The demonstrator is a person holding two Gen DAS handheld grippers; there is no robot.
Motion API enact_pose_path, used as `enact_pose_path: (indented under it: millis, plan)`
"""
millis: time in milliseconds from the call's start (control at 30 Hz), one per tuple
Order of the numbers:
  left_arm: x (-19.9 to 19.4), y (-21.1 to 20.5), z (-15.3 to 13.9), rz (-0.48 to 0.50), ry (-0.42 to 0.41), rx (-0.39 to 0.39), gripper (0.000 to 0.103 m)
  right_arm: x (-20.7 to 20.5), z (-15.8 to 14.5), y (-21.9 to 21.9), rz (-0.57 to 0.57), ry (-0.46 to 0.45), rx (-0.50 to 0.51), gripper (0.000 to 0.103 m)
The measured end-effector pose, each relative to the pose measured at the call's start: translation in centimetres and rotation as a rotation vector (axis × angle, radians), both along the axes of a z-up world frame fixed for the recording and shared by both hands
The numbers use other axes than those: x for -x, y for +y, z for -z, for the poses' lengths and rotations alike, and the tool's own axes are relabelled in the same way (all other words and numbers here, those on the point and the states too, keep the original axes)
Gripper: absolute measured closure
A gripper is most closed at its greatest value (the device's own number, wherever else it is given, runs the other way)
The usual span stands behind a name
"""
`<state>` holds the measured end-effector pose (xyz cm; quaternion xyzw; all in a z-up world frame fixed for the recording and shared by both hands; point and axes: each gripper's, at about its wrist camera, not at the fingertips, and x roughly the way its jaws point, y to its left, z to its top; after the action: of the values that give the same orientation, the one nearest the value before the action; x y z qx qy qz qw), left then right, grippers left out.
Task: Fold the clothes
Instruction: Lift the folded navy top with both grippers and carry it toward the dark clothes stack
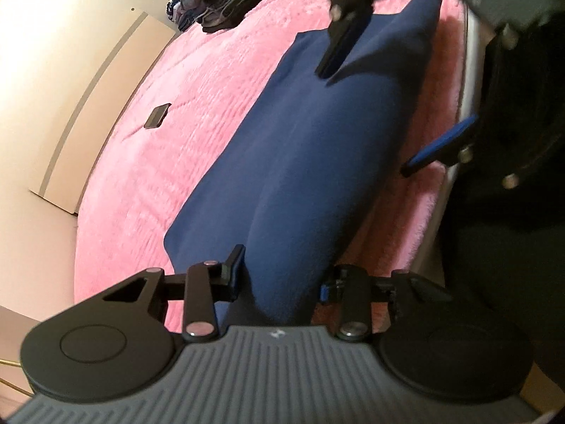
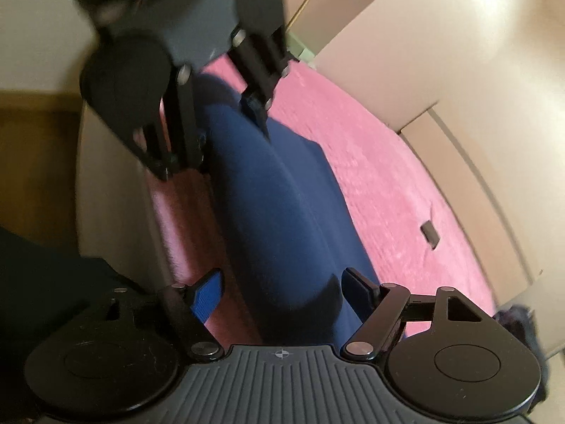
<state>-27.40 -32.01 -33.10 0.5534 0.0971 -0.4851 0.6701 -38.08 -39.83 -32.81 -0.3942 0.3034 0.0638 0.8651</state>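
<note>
The long navy-blue folded cloth (image 1: 300, 162) on the fluffy pink bed cover (image 1: 183, 113) is straddled by left gripper (image 1: 282, 275) and right gripper (image 2: 282, 286), both spread wide and empty; opposite ends should be pinched evenly.

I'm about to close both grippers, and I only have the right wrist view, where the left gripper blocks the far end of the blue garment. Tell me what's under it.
Observer: The left gripper is open, and the blue garment runs up between its fingers.
Operator: Give me the garment's corner at that end.
Observer: One corner lies flat on the pink blanket, just beyond one finger.
Operator: Now describe the end beneath my own camera.
Observer: The garment extends past the open right gripper and ends in a pointed corner.
</note>
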Motion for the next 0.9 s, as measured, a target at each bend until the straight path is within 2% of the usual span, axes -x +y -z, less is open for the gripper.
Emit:
enact_pose_path:
  millis: [33, 67, 133, 167, 233, 267, 367, 467, 533, 667, 800, 900]
  plan:
    - [0.1, 0.0, 0.0, 0.007, -0.010, -0.007, 0.069, -0.3, 0.4, -0.2, 0.006, 0.007, 0.038, 0.036]
    - [0.2, -0.1, 0.0, 0.015, -0.020, -0.015, 0.068, -0.4, 0.8, -0.4, 0.011, 0.013, 0.077, 0.048]
    - [0.5, -0.1, 0.2, 0.033, -0.049, -0.033, 0.068, -0.4, 1.3, -1.1, 0.013, 0.021, 0.114, 0.049]
    - [0.9, 0.1, 0.7, 0.051, -0.078, -0.050, 0.068, -0.2, 1.4, -1.4, 0.015, 0.023, 0.117, 0.056]
    - [1.7, 0.6, 1.5, 0.086, -0.138, -0.083, 0.066, 0.0, 1.7, -1.8, 0.013, 0.026, 0.136, 0.060]
    - [2.0, 0.7, 2.0, 0.109, -0.177, -0.104, 0.064, 0.1, 1.9, -1.8, 0.010, 0.027, 0.147, 0.067]
    - [2.4, 0.8, 3.9, 0.195, -0.331, -0.182, 0.062, 0.1, 2.1, -1.9, 0.008, 0.024, 0.159, 0.073]
    - [2.5, 1.3, 5.4, 0.233, -0.440, -0.221, 0.062, 0.2, 1.6, -2.2, 0.024, 0.011, 0.144, 0.078]
    - [2.3, 1.3, 5.6, 0.210, -0.446, -0.213, 0.064, 0.3, 1.2, -2.2, 0.031, 0.002, 0.146, 0.079]
    - [2.0, 0.8, 5.3, 0.157, -0.402, -0.182, 0.070, 0.4, 0.7, -2.3, 0.033, -0.004, 0.160, 0.079]
    - [2.2, 0.6, 5.2, 0.154, -0.391, -0.181, 0.071, 0.5, 1.7, -1.7, 0.023, 0.005, 0.215, 0.078]
    - [2.3, 0.5, 5.3, 0.162, -0.398, -0.187, 0.072, 0.8, 2.5, -1.4, 0.025, 0.002, 0.248, 0.073]
